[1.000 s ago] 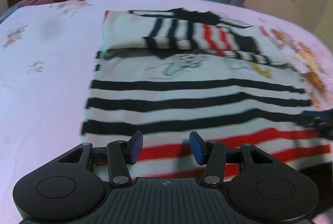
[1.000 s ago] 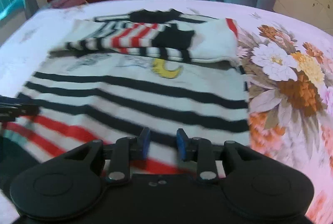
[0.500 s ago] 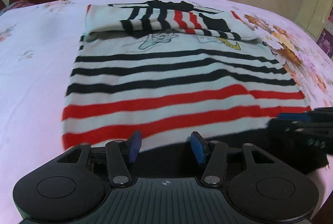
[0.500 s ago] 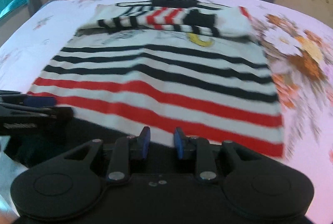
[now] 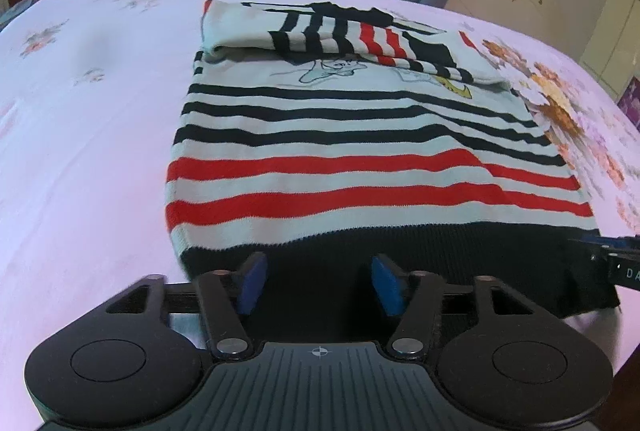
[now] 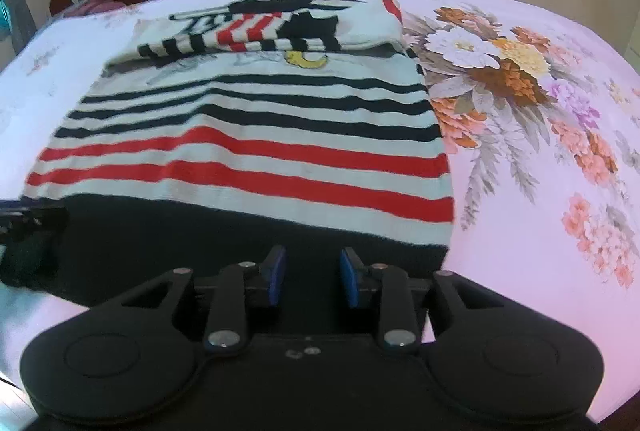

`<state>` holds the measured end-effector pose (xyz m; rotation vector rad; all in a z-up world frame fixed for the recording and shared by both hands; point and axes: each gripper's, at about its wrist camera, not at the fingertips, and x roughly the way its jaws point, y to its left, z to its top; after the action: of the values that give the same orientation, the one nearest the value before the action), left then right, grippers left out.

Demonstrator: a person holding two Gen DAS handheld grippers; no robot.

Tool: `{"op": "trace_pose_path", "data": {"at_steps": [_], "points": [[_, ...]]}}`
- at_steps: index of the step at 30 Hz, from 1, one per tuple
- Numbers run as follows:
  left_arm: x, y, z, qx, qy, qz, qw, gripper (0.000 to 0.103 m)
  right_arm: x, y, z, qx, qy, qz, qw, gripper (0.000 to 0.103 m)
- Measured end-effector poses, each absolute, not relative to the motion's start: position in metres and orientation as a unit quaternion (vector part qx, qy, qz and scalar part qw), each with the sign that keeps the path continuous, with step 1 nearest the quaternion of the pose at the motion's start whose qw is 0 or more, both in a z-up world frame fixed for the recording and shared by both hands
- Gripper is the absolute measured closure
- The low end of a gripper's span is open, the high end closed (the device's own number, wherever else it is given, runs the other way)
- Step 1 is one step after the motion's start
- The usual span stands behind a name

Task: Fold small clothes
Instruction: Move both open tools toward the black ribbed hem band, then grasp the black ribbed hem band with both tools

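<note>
Now I am holding my left claw (image 5: pixel 316 285) released, fingers spread, just over the black hem (image 5: pixel 400 255) of the one striped sweater (image 5: pixel 360 151); my right claw (image 6: pixel 312 277) is hanging likewise unclenched at the hem's other end. The sweater is lying flat on the bed (image 5: pixel 80 151), its two sleeves (image 5: pixel 360 39) already folded across the chest. I am judging that both claws should be pinching the hem corners together, level, then carrying it evenly toward the collar.
</note>
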<state>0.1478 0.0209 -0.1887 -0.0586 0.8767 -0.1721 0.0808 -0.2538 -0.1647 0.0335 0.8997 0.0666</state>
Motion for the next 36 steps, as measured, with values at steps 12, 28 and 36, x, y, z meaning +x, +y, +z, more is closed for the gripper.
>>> {"op": "trace_pose_path", "data": {"at_steps": [12,28,36], "points": [[0.123,0.063,-0.197,-0.078,0.435,-0.064,0.895,0.027,0.067,-0.232,-0.167,0.016,0.441,0.038,0.897,0.066],[0.129,0.062,-0.205,-0.160,0.460,-0.120,0.865,0.027,0.039,-0.302,-0.166,0.065,0.433,-0.080,0.896,0.053],[0.146,0.070,-0.207,-0.175,0.474,-0.134,0.852,0.077,0.050,-0.303,-0.175,0.112,0.468,-0.036,0.876,0.082]]}}
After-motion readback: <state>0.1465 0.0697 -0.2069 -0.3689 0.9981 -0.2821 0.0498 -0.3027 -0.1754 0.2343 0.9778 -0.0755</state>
